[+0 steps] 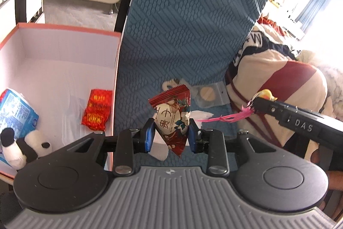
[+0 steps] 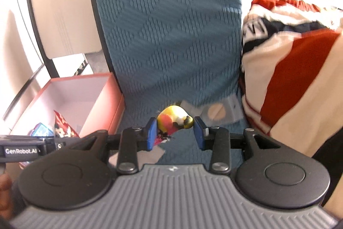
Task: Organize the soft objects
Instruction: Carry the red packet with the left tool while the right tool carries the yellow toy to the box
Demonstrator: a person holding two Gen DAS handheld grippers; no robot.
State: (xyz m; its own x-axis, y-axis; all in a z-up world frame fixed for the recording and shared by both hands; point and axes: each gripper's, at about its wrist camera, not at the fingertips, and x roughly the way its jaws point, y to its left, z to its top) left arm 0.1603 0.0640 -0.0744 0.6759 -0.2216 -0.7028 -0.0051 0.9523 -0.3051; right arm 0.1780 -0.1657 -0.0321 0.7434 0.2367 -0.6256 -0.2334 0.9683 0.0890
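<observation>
Left wrist view: left gripper (image 1: 171, 132) clenched on a red snack packet (image 1: 174, 115), lifted over the blue mat (image 1: 188, 25). Box (image 1: 64, 29) at left already holds a panda toy (image 1: 25, 145), a blue pack (image 1: 15, 108) and a red packet (image 1: 97, 109). A pouch (image 1: 209, 94) lies far on the mat, not yet sorted.

Right wrist view: right gripper (image 2: 174, 133) grasps a yellow-orange bird toy (image 2: 174, 121) with pink feathers. Only the left view shows the panda toy.

Teal woven-pattern cover (image 1: 193, 14); box (image 1: 64, 29) coral rim, white inside; snack pkt (image 1: 173, 119) red/cream floral; toy (image 2: 174, 120) yellow/orange w/ pink feathers.
</observation>
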